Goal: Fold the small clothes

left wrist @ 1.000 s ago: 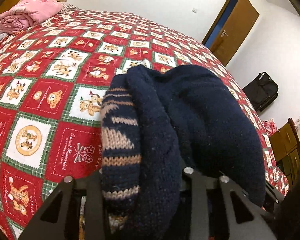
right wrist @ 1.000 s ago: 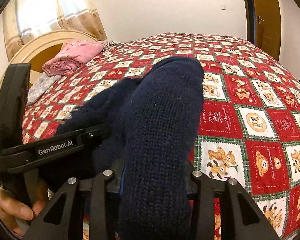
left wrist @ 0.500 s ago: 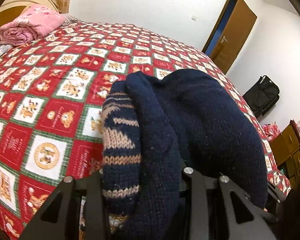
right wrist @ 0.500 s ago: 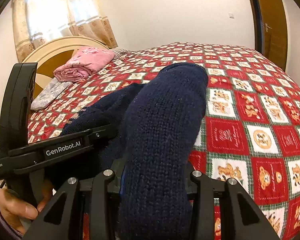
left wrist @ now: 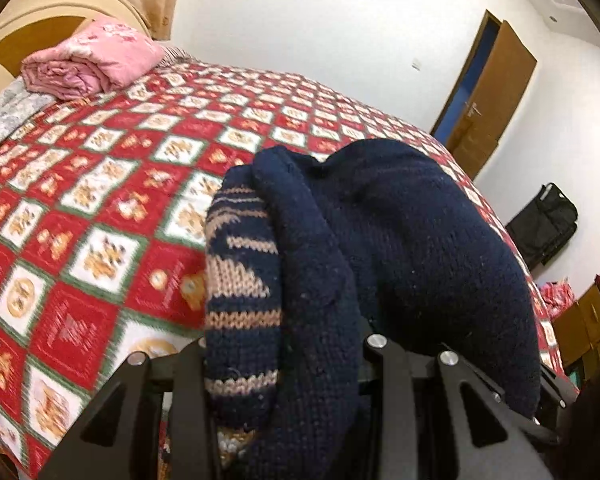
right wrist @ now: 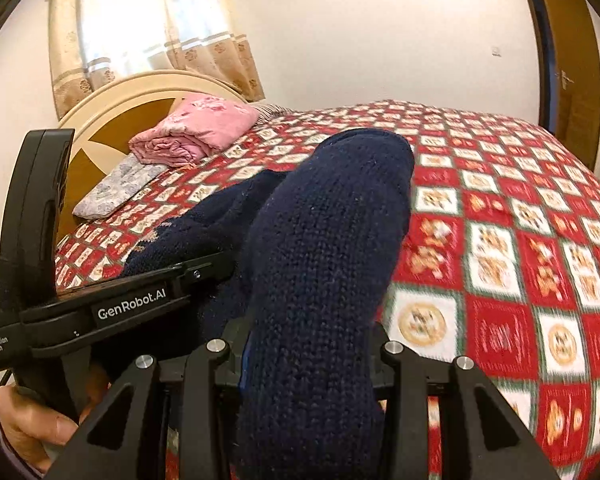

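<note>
A navy knit sweater (left wrist: 400,240) with tan patterned bands hangs bunched over both grippers, lifted above the bed. My left gripper (left wrist: 284,360) is shut on a thick fold of it; the fingertips are buried in the knit. In the right wrist view the same sweater (right wrist: 324,264) drapes forward over my right gripper (right wrist: 304,360), which is shut on another fold. The left gripper's body (right wrist: 100,308), held by a hand (right wrist: 40,420), shows at the left of that view, close beside the right one.
The bed carries a red, white and green bear-print quilt (left wrist: 100,216). A folded pink blanket (left wrist: 92,64) and a grey pillow (right wrist: 120,188) lie by the headboard (right wrist: 112,120). A brown door (left wrist: 488,96), a black bag (left wrist: 544,220) and wooden furniture stand at the right.
Both grippers have risen and tilted up with the sweater held between them. More wall, curtain and headboard now show, and the quilt sits lower in both views.
</note>
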Demonstrator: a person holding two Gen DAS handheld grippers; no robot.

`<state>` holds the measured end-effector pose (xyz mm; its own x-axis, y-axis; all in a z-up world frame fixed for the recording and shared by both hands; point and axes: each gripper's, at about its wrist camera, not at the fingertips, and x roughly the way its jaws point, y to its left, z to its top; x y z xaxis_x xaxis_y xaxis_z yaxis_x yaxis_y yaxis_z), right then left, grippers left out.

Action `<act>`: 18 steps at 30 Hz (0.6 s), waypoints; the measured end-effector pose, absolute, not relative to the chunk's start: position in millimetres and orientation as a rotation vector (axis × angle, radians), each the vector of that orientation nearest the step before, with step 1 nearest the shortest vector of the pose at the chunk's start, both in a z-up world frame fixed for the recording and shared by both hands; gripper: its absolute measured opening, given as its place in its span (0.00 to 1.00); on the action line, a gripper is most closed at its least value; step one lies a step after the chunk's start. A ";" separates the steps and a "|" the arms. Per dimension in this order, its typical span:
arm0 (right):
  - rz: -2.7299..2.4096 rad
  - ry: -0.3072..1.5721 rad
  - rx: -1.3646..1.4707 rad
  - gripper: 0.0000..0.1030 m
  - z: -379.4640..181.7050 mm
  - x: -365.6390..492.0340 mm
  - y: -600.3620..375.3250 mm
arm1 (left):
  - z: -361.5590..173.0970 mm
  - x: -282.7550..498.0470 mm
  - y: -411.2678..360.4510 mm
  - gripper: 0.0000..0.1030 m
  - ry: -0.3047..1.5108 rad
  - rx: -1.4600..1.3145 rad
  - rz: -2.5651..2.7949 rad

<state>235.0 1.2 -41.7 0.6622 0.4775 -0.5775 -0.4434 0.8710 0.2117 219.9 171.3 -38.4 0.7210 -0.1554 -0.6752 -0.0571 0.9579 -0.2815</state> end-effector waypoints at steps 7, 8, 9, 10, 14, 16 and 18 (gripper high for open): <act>0.551 0.651 0.073 0.38 -38.0 275.9 26.5 | -35.4 250.2 189.5 0.34 0.738 -0.282 0.010; 0.553 0.650 0.074 0.38 -38.7 280.9 28.6 | -36.9 253.7 191.5 0.34 0.737 -0.282 0.019; 0.556 0.652 0.077 0.38 -40.2 287.2 31.7 | -38.2 257.2 192.6 0.34 0.737 -0.281 0.030; 0.558 0.653 0.079 0.38 -41.9 292.5 34.4 | -39.1 260.0 194.2 0.34 0.738 -0.280 0.038; 0.562 0.667 0.085 0.38 -50.9 312.5 44.0 | -44.8 273.1 198.4 0.34 0.751 -0.275 0.069; 0.562 0.670 0.086 0.38 -53.2 318.8 47.0 | -47.2 279.1 200.3 0.34 0.758 -0.275 0.077; 0.566 0.672 0.088 0.38 -54.7 325.3 48.8 | -47.2 282.2 200.9 0.34 0.762 -0.274 0.084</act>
